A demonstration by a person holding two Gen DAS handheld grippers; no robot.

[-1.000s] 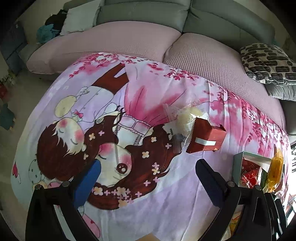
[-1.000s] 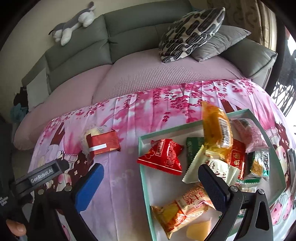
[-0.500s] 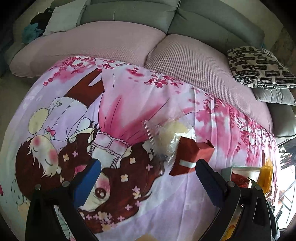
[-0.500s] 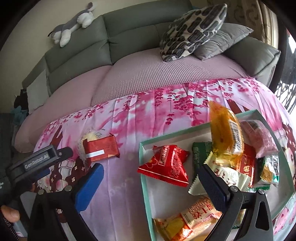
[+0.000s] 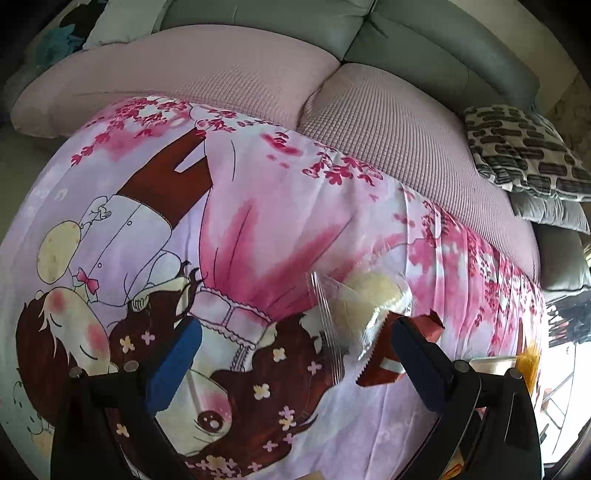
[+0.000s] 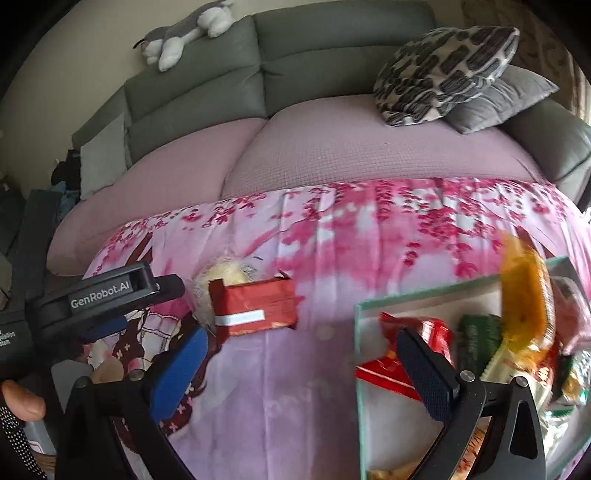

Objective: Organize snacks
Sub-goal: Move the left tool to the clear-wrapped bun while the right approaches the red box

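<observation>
Both hand-held grippers are spread wide and hold nothing. In the left wrist view the left gripper (image 5: 295,354) hangs above the cartoon-printed pink cloth (image 5: 236,221), with its blue pads far apart. A clear-wrapped pale bun (image 5: 364,302) lies on the cloth at about 1 o'clock from the gripper's middle, and the red snack packet (image 5: 384,360) touches it at the bun's 5 o'clock side; the right pad hides part of this packet.

In the right wrist view the right gripper (image 6: 299,369) is also empty, jaws wide. The red snack packet (image 6: 255,306), with a white stripe, lies on the cloth (image 6: 295,406) at about 11 o'clock from the gripper's middle, and the bun (image 6: 221,277) is just behind it, touching. The left gripper (image 6: 110,310) comes in from 9 o'clock, its tip near the bun but not on it. A thumb (image 6: 22,398) shows at the low left edge.

At 3 o'clock stands the green-rimmed tray (image 6: 424,295) with several snacks inside: a red pouch (image 6: 391,369), a dark green packet (image 6: 480,332) and an orange packet (image 6: 524,295) that is blurred, so I cannot tell if it stands or leans. Beyond the cloth is the sofa (image 6: 332,147) with a patterned cushion (image 6: 443,70) and a plush toy (image 6: 184,33).
</observation>
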